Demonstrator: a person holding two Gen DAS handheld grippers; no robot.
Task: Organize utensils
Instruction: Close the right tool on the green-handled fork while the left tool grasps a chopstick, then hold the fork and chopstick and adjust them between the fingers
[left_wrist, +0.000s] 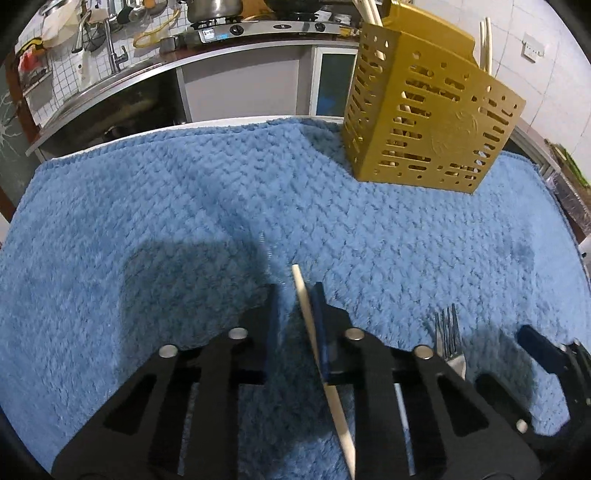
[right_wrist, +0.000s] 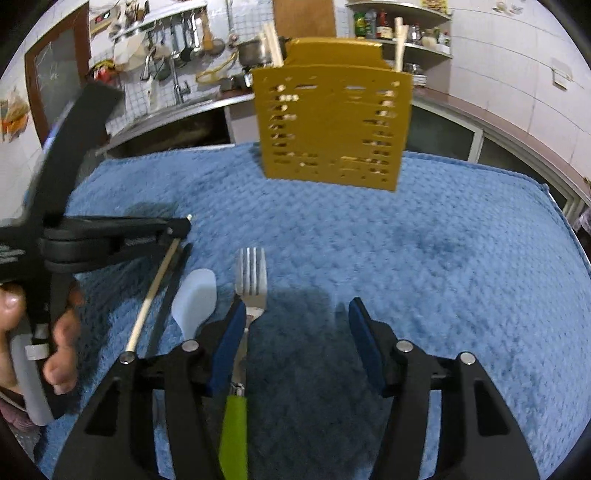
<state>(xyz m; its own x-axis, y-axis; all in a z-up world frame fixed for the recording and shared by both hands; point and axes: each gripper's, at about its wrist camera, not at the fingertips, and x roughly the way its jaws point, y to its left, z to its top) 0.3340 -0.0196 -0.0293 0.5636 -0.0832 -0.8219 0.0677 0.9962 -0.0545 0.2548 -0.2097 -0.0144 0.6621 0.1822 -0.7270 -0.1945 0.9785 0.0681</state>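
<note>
Chopstick (left_wrist: 317, 354) lies slanted on the blue towel (left_wrist: 184, 206), pinched between the narrow jaws of the left gripper (left_wrist: 295, 295). The right gripper (right_wrist: 295, 314) stands released, its left pad beside the green-handled fork (right_wrist: 251, 280). A white spoon (right_wrist: 195, 299) lies between fork and chopstick. The golden holder (right_wrist: 332, 125) stands upright at the far side.

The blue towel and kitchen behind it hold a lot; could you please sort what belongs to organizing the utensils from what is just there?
Belongs:
- chopstick, between the left gripper's jaws
- fork, green handle
- white spoon
- gold utensil holder
- right gripper, open

Just lying about:
- blue towel
- stove
- faucet
- shelf bottles
</note>
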